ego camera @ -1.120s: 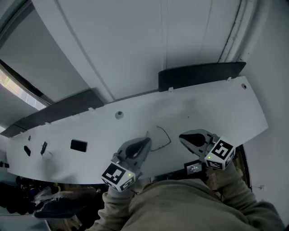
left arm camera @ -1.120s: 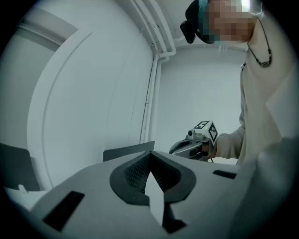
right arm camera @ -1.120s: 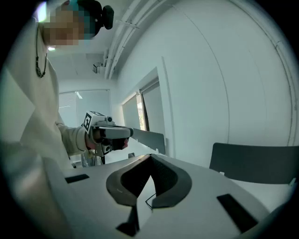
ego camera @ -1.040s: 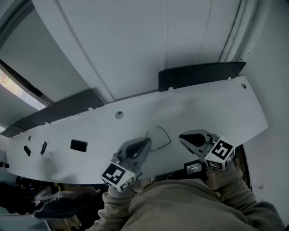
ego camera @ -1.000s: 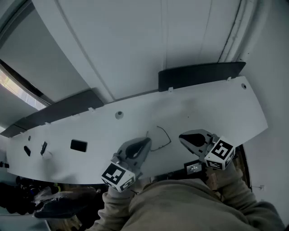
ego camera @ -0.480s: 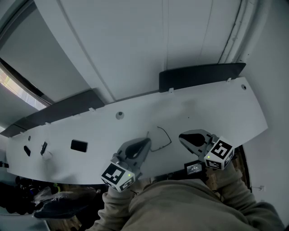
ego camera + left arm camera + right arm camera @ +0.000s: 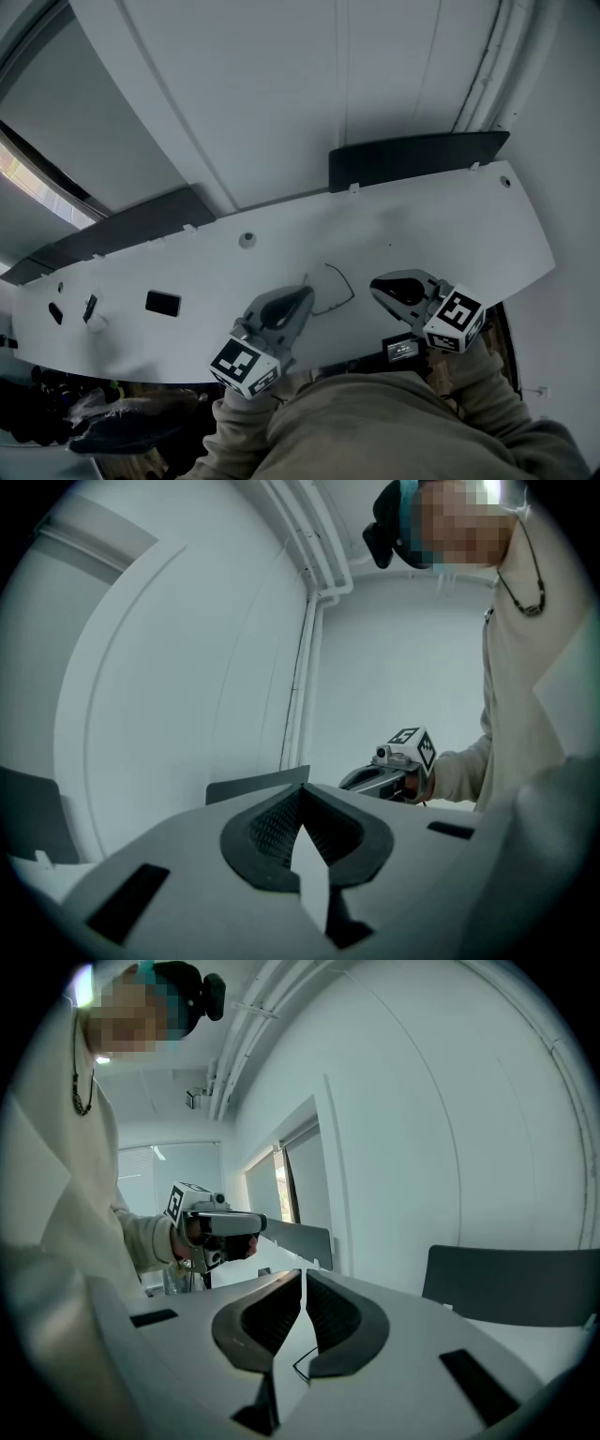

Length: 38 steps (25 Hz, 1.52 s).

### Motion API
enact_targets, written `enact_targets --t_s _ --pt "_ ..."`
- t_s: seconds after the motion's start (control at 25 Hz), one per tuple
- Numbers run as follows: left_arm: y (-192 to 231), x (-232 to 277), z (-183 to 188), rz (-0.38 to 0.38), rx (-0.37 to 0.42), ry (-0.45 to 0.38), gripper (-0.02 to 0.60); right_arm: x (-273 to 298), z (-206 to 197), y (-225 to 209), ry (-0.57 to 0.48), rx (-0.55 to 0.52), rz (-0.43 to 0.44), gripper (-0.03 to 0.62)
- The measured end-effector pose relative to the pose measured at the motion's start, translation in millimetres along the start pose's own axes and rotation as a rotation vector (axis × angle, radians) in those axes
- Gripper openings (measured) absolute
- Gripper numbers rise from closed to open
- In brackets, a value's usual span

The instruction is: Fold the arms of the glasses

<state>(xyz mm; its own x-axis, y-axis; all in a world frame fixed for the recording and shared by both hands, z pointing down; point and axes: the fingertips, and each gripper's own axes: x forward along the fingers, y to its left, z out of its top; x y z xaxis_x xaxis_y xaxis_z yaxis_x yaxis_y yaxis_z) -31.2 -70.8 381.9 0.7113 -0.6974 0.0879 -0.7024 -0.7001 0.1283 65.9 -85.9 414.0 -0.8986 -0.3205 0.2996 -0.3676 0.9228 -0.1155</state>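
White table (image 7: 450, 225) being occupied by thin dark wire-frame glasses (image 7: 330, 289), laid flat between two claws. Left claw (image 7: 302, 295) being held pressed together, nothing pinched, tip just beside glasses. Right claw (image 7: 378, 286) being held pressed together too, empty, near glasses' other side. Small black rectangular object (image 7: 163, 303) being seen well apart, toward table's left.

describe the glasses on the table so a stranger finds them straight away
On the long white table, look near its front edge, between the left gripper and right gripper. The glasses lie there: a thin dark wire outline, unlike the solid black rectangle further left.
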Motion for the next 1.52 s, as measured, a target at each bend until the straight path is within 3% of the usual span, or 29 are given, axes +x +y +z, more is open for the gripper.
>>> enact_targets --t_s 0.48,0.84,1.16,1.52 --pt "3 -7 -2 0.049 -0.009 0.001 0.006 8 -11 -3 0.056 -0.035 0.047 0.023" --pt "15 -33 -7 0.149 -0.02 0.006 0.006 37 -51 -20 0.235 -0.177 0.099 0.029" --pt "31 -69 -17 0.287 -0.063 0.008 0.006 75 -95 -25 0.397 -0.246 0.218 0.108" --pt "43 -107 -20 0.418 -0.078 0.035 0.006 105 -194 -22 0.748 -0.614 0.458 0.119"
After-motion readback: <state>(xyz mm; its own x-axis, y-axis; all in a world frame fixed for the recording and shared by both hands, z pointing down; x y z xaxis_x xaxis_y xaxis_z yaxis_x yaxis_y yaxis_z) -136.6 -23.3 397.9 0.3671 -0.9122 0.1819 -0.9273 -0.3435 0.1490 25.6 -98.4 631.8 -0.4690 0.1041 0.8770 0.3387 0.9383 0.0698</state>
